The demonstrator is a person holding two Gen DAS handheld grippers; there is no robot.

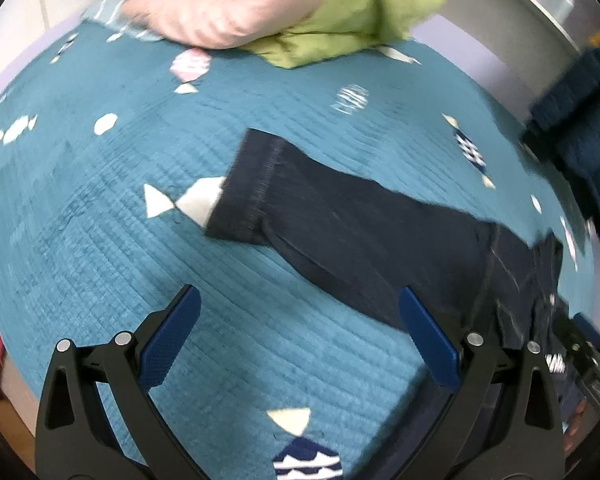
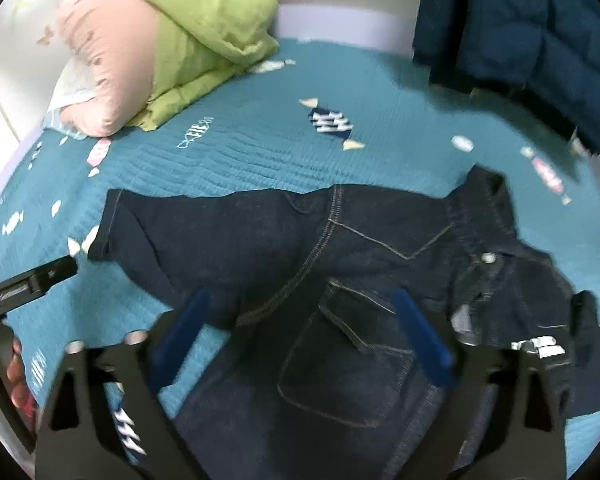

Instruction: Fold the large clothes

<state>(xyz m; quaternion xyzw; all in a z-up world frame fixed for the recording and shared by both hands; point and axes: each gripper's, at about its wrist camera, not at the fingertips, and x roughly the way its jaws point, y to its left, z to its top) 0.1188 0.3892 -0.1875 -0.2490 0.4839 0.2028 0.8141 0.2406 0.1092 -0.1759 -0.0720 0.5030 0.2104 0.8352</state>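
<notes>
Dark indigo denim jeans (image 2: 340, 264) lie rumpled across a teal quilted bedspread (image 2: 240, 148). Only the right wrist view shows the waistband button and back pocket; the left view shows one hemmed leg toward 2 o'clock. Both the left hand-held gripper (image 1: 300, 340) and the right hand-held gripper (image 2: 304, 340) gape wide, holding nothing. Open bedspread spreads toward 9 o'clock; a green pillow (image 2: 204, 20) sits at 11.
</notes>
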